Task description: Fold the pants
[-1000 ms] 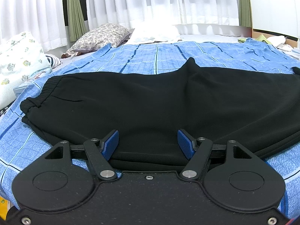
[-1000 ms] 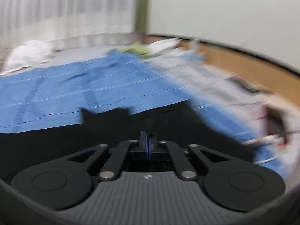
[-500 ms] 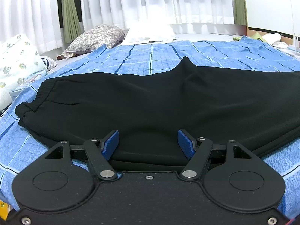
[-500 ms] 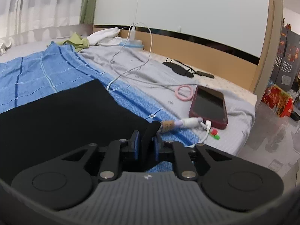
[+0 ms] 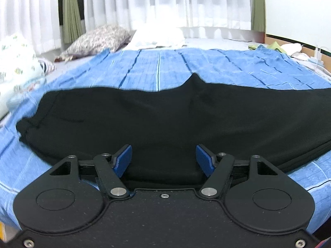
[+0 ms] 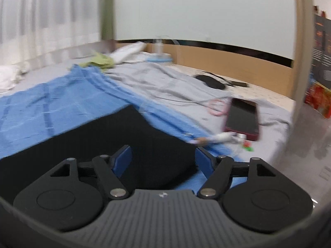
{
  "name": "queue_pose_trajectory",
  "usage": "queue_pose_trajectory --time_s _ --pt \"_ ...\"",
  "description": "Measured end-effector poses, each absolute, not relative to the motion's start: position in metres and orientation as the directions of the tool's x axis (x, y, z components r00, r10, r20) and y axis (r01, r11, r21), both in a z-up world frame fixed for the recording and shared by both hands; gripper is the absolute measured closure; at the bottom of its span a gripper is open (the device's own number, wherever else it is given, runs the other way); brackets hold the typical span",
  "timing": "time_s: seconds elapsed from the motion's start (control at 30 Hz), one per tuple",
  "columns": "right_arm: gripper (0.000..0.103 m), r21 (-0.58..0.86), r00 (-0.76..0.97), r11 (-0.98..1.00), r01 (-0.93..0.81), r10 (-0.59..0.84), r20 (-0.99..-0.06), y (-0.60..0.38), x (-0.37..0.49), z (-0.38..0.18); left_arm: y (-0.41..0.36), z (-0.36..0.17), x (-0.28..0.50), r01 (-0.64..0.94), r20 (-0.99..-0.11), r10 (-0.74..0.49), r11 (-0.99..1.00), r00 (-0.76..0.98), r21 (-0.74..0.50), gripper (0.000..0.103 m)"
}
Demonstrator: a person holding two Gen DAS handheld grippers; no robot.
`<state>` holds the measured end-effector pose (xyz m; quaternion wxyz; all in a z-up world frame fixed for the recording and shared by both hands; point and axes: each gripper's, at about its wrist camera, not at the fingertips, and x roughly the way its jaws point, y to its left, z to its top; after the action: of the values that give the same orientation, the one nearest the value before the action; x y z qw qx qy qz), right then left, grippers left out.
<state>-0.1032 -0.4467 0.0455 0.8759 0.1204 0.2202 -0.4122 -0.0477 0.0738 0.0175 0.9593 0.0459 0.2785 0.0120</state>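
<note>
Black pants [image 5: 165, 113] lie folded lengthwise on a blue blanket [image 5: 227, 68], waistband to the left and legs running off to the right. My left gripper [image 5: 163, 147] hovers open over their near edge, with cloth under the wide gap and neither pad pressing. In the right wrist view the leg end of the pants [image 6: 115, 134] rests flat on the blanket [image 6: 51, 99]. My right gripper [image 6: 163, 148] is above that end, its jaws opening, blue pads well apart, and the cloth lies loose between them.
A floral pillow [image 5: 97, 39] and white bedding [image 5: 157, 36] lie at the far end by the curtains. To the right, on grey sheet, are a red phone [image 6: 243, 117], a pink ring [image 6: 217, 107] and cables. Behind them stands the wooden headboard [image 6: 238, 66]. The bed's edge is close by.
My right gripper went from shut on the leg end to wide open, and the cloth now lies loose on the blanket. The left gripper has hardly moved.
</note>
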Motion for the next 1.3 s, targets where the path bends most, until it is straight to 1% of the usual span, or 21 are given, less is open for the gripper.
queue_pose_trajectory --time_s 0.03,0.13,0.3,0.4,0.53,0.63,0.73,0.83,0.87,0.93,1.03,1.17,1.23,1.3 --pt "0.021 0.046 0.592 0.657 0.753 -0.644 -0.485 -0.438 -0.098 0.047 0.071 0.019 -0.048 0.007 -0.527 0.046 0.995 0.849 0.099 0.036" --pt "0.02 0.096 0.699 0.769 0.632 -0.512 -0.499 -0.4 -0.077 0.046 0.061 0.018 -0.045 0.02 -0.528 0.03 0.996 0.849 0.088 0.036" --pt "0.02 0.107 0.802 0.916 0.388 -0.278 -0.529 -0.316 -0.04 0.034 0.042 0.006 -0.044 0.048 -0.546 0.013 0.994 0.838 0.097 0.036" --pt "0.02 0.085 0.818 0.957 0.278 -0.189 -0.542 -0.273 -0.028 0.024 0.034 -0.001 -0.044 0.056 -0.554 0.008 0.994 0.833 0.098 0.036" --pt "0.02 0.004 0.79 0.975 0.224 -0.179 -0.587 -0.239 -0.03 0.006 0.031 -0.004 -0.047 0.066 -0.554 0.002 0.993 0.832 0.102 0.035" --pt "0.019 -0.04 0.805 0.973 0.229 -0.212 -0.554 -0.229 -0.05 -0.003 0.031 -0.006 -0.05 0.073 -0.563 -0.002 0.992 0.827 0.103 0.035" --pt "0.019 -0.036 0.808 0.97 0.239 -0.22 -0.547 -0.226 -0.066 -0.003 0.029 -0.005 -0.053 0.08 -0.568 -0.004 0.991 0.823 0.109 0.035" --pt "0.019 -0.044 0.812 0.97 0.24 -0.225 -0.539 -0.224 -0.076 -0.005 0.026 0.007 -0.047 0.088 -0.586 -0.033 0.994 0.81 0.065 0.036" --pt "0.019 -0.044 0.814 0.97 0.24 -0.226 -0.535 -0.222 -0.079 -0.006 0.023 0.013 -0.043 0.096 -0.576 -0.052 0.994 0.815 0.047 0.036" --pt "0.019 -0.037 0.816 0.969 0.246 -0.227 -0.532 -0.225 -0.08 -0.007 0.013 0.023 -0.038 0.116 -0.543 -0.083 0.993 0.835 0.026 0.035" --pt "0.019 -0.034 0.813 0.968 0.248 -0.227 -0.536 -0.226 -0.082 -0.006 -0.01 0.03 -0.033 0.166 -0.52 -0.135 0.986 0.843 0.014 0.034" --pt "0.019 -0.022 0.814 0.974 0.227 -0.202 -0.544 -0.228 -0.087 0.0 -0.036 0.018 -0.027 0.199 -0.555 -0.144 0.979 0.819 0.038 0.034" --pt "0.019 0.043 0.822 0.972 0.23 -0.17 -0.543 -0.238 -0.093 0.009 -0.044 0.008 -0.027 0.205 -0.579 -0.139 0.978 0.804 0.049 0.034" --pt "0.019 0.122 0.834 0.947 0.296 -0.194 -0.517 -0.26 -0.104 0.018 -0.048 -0.003 -0.03 0.208 -0.603 -0.133 0.977 0.787 0.056 0.034"
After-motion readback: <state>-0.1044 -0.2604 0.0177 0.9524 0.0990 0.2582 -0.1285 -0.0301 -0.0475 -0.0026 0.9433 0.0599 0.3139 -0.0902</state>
